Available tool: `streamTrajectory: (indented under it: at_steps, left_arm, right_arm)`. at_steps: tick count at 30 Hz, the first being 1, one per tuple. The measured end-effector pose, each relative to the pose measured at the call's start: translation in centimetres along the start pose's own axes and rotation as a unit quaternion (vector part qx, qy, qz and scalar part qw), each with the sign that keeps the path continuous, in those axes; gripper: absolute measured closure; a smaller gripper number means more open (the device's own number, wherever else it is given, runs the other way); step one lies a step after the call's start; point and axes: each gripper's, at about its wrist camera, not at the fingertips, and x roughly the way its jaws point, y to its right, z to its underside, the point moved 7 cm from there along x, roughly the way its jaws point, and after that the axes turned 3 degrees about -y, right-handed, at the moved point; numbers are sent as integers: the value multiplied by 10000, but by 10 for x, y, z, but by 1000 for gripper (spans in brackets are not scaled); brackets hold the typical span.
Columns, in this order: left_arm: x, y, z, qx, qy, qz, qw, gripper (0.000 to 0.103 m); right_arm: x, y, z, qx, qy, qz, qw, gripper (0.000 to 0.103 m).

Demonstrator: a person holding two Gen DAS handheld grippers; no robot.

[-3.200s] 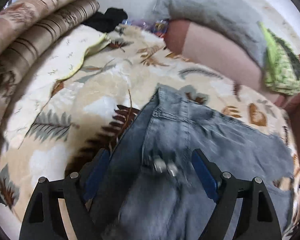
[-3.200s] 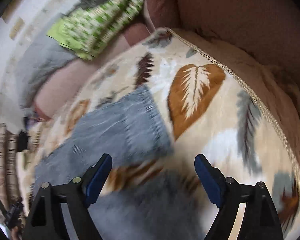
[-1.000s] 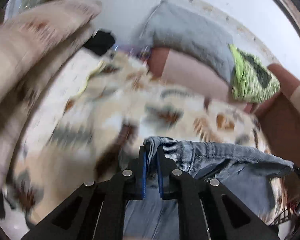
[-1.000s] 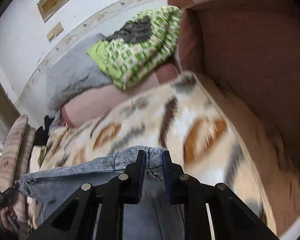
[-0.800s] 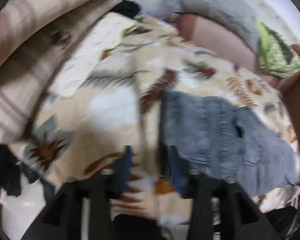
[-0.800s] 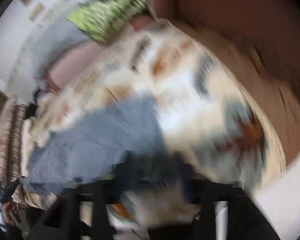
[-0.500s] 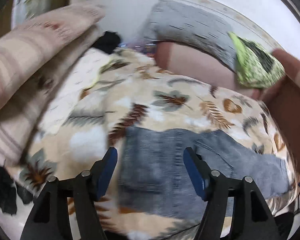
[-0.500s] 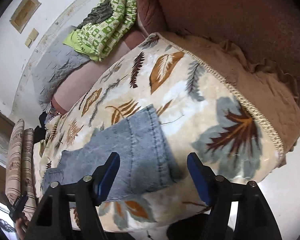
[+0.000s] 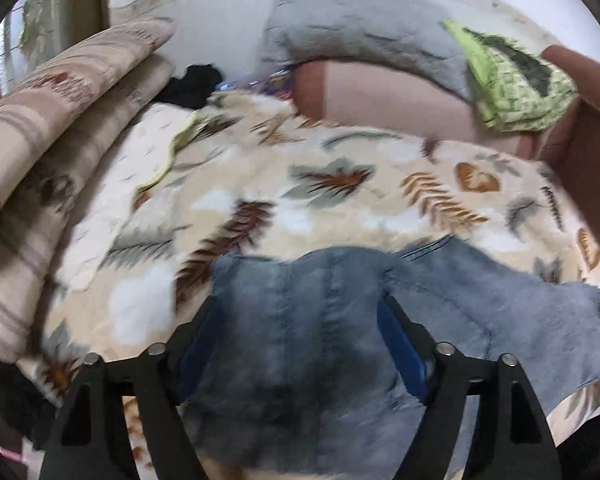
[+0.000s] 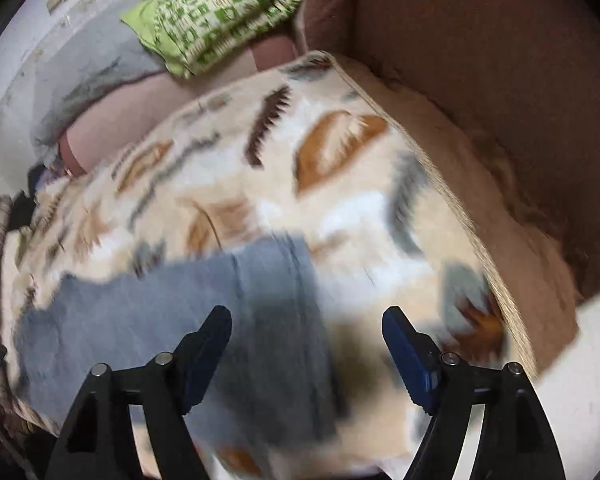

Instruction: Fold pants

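Lying flat on a cream leaf-patterned fleece blanket, faded blue denim pants sit beneath the left gripper and right gripper, both opening, pads clear of cloth.

One pair of jeans; one leaf-print blanket; two striped cushions; two grippers.
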Motion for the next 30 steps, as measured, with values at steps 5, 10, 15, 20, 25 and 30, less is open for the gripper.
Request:
streamTrajectory:
  at_steps: [5, 10, 15, 20, 25, 30]
  left_arm:
    - [75, -2, 45, 182, -909, -503, 9944, 18]
    - [78, -13, 39, 2, -707, -416, 9966, 7]
    - [78, -16, 44, -41, -655, -407, 9970, 7]
    - [53, -11, 37, -159, -566, -438, 9973, 7]
    - [6, 20, 8, 120, 299, -66, 9995, 7]
    - [86, 11, 53, 91, -1191, -389, 9921, 5]
  right_arm:
    - [83, 5, -11, 296, -954, -206, 9948, 31]
    - [72, -26, -18, -868, -752, 191, 9932, 80]
    - [63, -19, -30, -786, -190, 620, 9948, 83]
    - [63, -5, -17, -685, -214, 775, 9944, 25]
    - [-4, -25, -8, -430, 554, 77, 9975, 24]
    - [32, -39, 70, -141, -690, -1519, 9859, 23]
